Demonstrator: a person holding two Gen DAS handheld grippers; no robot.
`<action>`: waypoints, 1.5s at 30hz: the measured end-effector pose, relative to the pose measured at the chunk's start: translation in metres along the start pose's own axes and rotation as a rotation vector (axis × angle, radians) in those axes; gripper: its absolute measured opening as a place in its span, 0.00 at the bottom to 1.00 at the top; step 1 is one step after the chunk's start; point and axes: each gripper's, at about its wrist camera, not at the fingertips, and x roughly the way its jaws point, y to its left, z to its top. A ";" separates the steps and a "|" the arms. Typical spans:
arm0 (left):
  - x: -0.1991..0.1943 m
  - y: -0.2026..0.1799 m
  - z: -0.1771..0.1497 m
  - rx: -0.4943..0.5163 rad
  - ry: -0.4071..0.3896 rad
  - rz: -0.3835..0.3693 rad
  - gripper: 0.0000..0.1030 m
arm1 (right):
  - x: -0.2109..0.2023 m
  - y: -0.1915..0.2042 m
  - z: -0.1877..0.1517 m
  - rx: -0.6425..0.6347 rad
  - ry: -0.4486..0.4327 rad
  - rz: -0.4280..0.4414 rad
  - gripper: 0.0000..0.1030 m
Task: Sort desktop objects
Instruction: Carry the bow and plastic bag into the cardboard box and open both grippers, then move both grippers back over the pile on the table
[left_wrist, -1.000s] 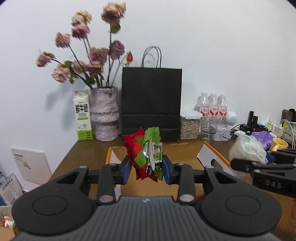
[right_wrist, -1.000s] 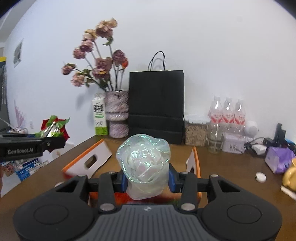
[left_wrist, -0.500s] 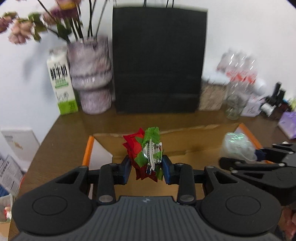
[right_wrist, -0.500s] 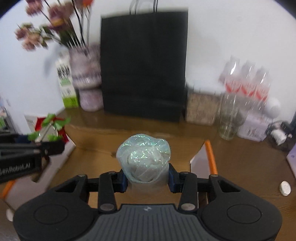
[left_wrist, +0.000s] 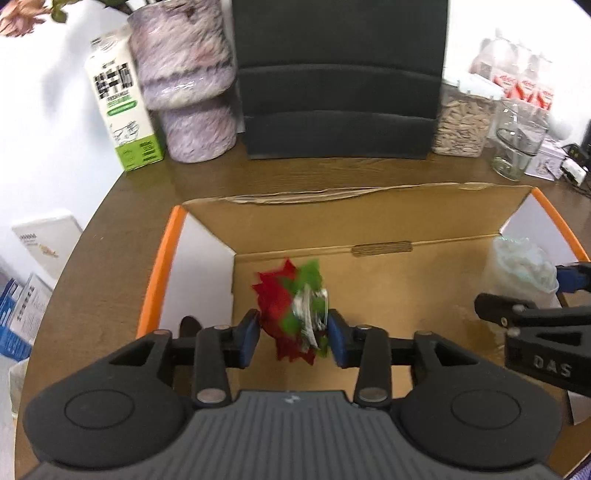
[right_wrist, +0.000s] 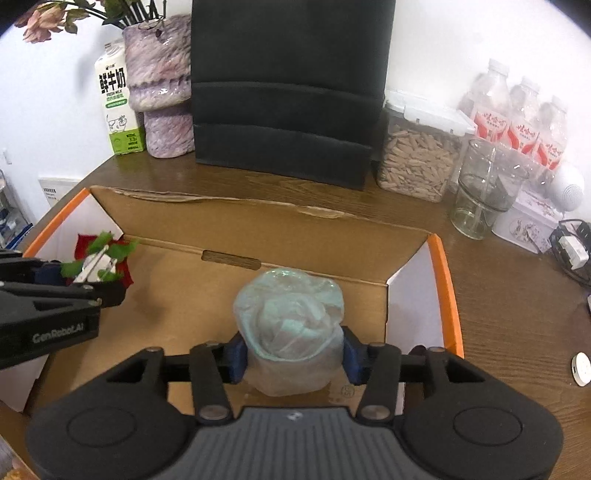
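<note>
Pointing the left claw (left_wrist: 293, 332) steeply down into the open cardboard box (left_wrist: 332, 192) lying on the brown counter (left_wrist: 122, 229), over the box's left half. Opening its jaws just now, partway, with the red and green foil ornament (left_wrist: 284, 306) between the blue pads, motion-blurred and looking no longer pinched, though contact on its right side cannot be ruled out. Pointing the right claw (right_wrist: 291, 350) down likewise over the box's right half, near the orange-edged right flap. Opening its jaws just now too, partway, with the iridescent wrapped bundle (right_wrist: 288, 325) sitting low between the pads and sagging toward the box floor, its soft film brushing both pads rather than being squeezed. Working both claws side by side above the same box, well apart from each other. Standing along the counter's back edge, behind the box: a milk carton (left_wrist: 122, 107) at the left, a mottled purple vase (left_wrist: 184, 74) just beside it, a black paper bag (left_wrist: 340, 92) at the middle, a clear jar of seeds (left_wrist: 461, 125) and an empty glass (right_wrist: 484, 188) to the right, with red-labelled water bottles (right_wrist: 517, 114) behind the glass.
</note>
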 end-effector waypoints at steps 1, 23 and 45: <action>-0.002 0.001 -0.001 -0.005 -0.007 0.001 0.52 | -0.001 0.000 0.000 0.002 0.001 -0.005 0.67; -0.114 0.025 -0.034 -0.060 -0.237 0.000 1.00 | -0.102 0.004 -0.031 0.007 -0.183 0.050 1.00; -0.233 0.021 -0.196 -0.052 -0.512 -0.010 1.00 | -0.241 0.015 -0.200 -0.065 -0.425 0.108 1.00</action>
